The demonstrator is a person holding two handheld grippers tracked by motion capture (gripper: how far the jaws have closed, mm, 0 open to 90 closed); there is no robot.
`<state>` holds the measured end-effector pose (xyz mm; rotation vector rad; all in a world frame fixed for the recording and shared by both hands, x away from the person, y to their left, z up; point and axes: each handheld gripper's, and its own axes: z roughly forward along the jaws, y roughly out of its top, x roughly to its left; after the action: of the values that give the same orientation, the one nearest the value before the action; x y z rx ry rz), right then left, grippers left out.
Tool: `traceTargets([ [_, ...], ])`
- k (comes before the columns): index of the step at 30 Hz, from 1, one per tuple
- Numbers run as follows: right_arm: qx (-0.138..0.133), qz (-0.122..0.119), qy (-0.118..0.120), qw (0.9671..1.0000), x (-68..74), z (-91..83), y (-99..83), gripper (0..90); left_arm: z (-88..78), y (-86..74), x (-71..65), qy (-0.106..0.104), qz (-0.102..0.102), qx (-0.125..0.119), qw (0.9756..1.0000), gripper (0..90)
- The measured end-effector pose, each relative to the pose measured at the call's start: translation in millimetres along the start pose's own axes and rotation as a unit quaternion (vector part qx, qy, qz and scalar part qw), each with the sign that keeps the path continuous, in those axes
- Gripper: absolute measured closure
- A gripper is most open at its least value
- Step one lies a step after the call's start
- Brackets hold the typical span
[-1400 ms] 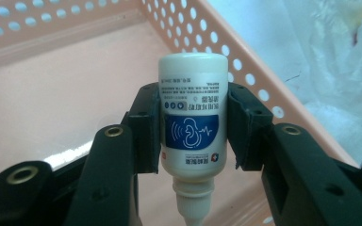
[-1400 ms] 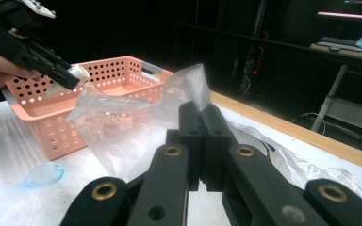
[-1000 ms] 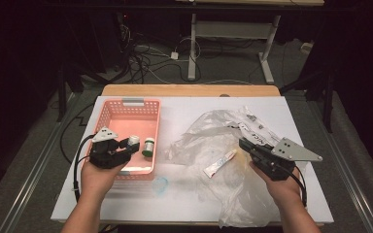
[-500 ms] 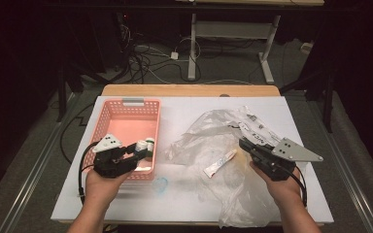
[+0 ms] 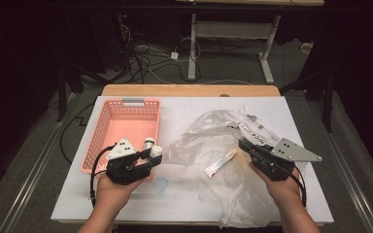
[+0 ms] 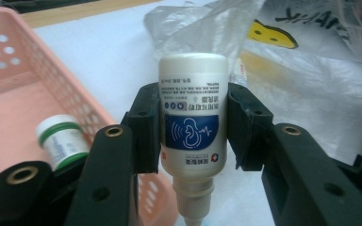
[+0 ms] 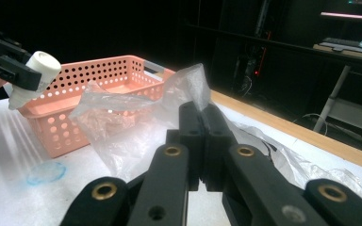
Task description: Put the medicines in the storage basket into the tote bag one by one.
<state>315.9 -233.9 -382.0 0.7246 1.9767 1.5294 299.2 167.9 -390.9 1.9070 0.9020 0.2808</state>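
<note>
My left gripper (image 6: 193, 125) is shut on a white bottle (image 6: 193, 94) with a blue label, held nozzle toward the camera. In the high view the left gripper (image 5: 151, 154) holds the white bottle (image 5: 155, 151) just past the right rim of the pink basket (image 5: 108, 127), near the clear plastic bag (image 5: 209, 141). A small green-labelled bottle (image 6: 61, 141) lies in the basket (image 6: 9, 84). My right gripper (image 7: 205, 127) is shut, pinching a fold of the plastic bag (image 7: 122, 117); in the high view the right gripper (image 5: 244, 144) sits at the bag's right side.
A white tube (image 5: 219, 163) lies inside the bag. A printed packet (image 5: 257, 131) lies at the bag's far right. A faint blue ring (image 5: 161, 184) marks the white tabletop (image 5: 189, 109) near the front. The wooden table edge (image 5: 189, 90) runs along the back.
My left gripper has carried the white bottle rightward, from over the basket to past its right rim, toward the bag. The right gripper has kept still on the bag.
</note>
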Motion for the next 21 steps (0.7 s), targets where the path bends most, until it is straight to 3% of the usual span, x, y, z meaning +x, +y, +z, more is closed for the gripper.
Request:
traceTargets([
  [21,-0.001,0.0,0.0,1.0,1.2,-0.4,0.9,89.7,31.6,-4.1,-36.1,-0.035,0.041,0.024,0.9982,57.8],
])
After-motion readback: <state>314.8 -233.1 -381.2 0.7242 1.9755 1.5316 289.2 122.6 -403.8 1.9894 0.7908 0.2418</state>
